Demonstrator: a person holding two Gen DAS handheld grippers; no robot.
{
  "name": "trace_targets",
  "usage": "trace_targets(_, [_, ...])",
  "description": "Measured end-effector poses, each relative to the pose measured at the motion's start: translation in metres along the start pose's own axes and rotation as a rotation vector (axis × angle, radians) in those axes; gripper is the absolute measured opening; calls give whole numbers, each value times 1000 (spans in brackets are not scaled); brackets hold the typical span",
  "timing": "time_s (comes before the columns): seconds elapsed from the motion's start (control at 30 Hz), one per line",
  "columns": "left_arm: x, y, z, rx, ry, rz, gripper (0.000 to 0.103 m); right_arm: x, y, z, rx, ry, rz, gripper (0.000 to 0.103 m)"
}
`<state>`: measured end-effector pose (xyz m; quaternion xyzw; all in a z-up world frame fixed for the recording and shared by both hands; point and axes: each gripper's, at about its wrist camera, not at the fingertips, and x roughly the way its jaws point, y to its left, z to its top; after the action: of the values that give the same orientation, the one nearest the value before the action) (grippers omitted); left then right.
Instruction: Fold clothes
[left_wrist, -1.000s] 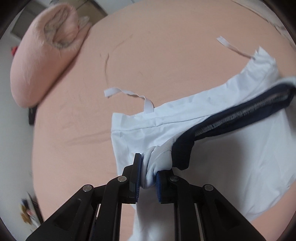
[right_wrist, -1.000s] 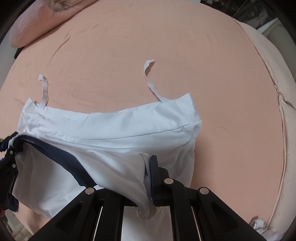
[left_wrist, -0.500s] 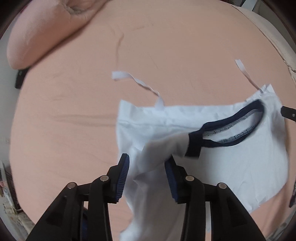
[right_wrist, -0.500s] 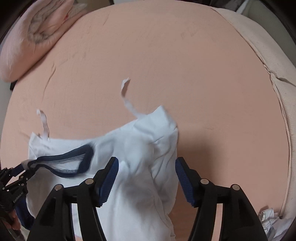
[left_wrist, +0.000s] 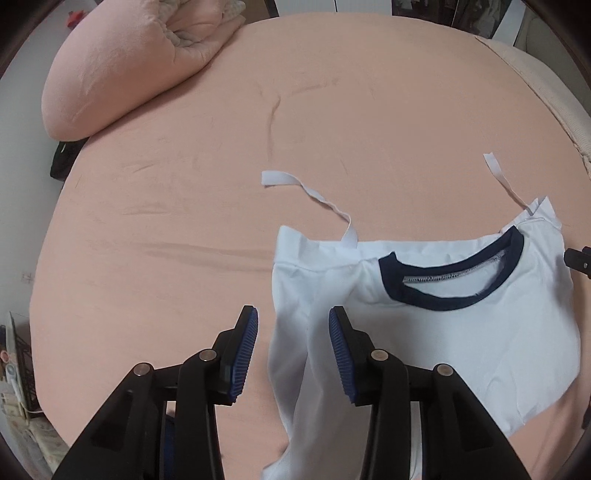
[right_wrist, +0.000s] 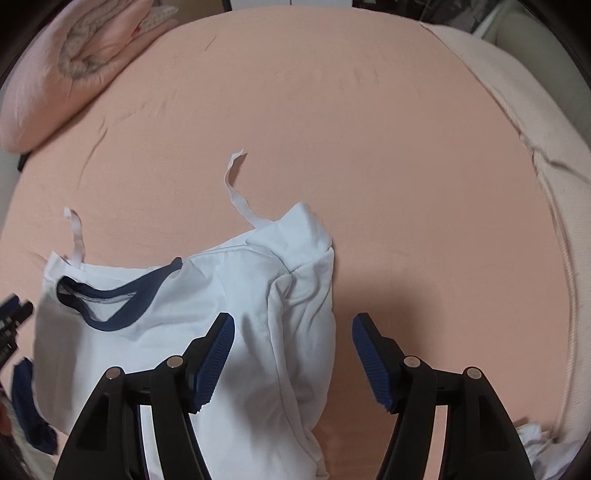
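A white T-shirt (left_wrist: 461, 332) with a dark navy ribbed collar (left_wrist: 454, 280) lies folded on a peach bedsheet (left_wrist: 221, 184), directly below and ahead of two hand-held grippers. The soft, lightly creased knit forms a broad oblong whose long axis runs crosswise to both grippers, the collar's opening facing away from them toward the head of the bed. Two thin white ribbon ties (left_wrist: 314, 192) trail from the far edge, one at each end, curling across the sheet. The left gripper (left_wrist: 293, 345) hangs over the shirt's left end with its blue ribbed pads (left_wrist: 245, 350) spread apart, loose fabric between them but untouched. The right gripper (right_wrist: 291, 354) stands wider, pads (right_wrist: 369, 354) clear of the rumpled, bunched right end of the shirt beneath. A plump pink quilted bundle (left_wrist: 122, 62) sits far ahead to the left, at the bed's corner. A cream textured mattress edge (right_wrist: 517, 129) curves along the right.
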<state>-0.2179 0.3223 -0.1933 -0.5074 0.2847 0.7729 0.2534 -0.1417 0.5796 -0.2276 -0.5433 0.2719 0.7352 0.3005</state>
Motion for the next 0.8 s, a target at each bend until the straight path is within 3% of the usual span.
trace_targets(0.4, [-40, 30, -60, -191, -114, -168, 37, -22, -38, -46, 220, -55, 355, 66])
trace_targets(0.47, [-44, 38, -74, -234, -126, -213, 41, -24, -43, -58, 240, -42, 403, 67])
trace_targets(0.53, [-48, 45, -90, -267, -139, -246, 58, -23, -48, -69, 247, -32, 430, 67])
trace_targets(0.6, [-50, 47, -103, -271, -159, -244, 67, -21, -53, -80, 248, -24, 447, 67])
trace_targets(0.8, [-56, 46, -132, -208, -176, -219, 68, -14, -46, -105, 222, 12, 490, 67])
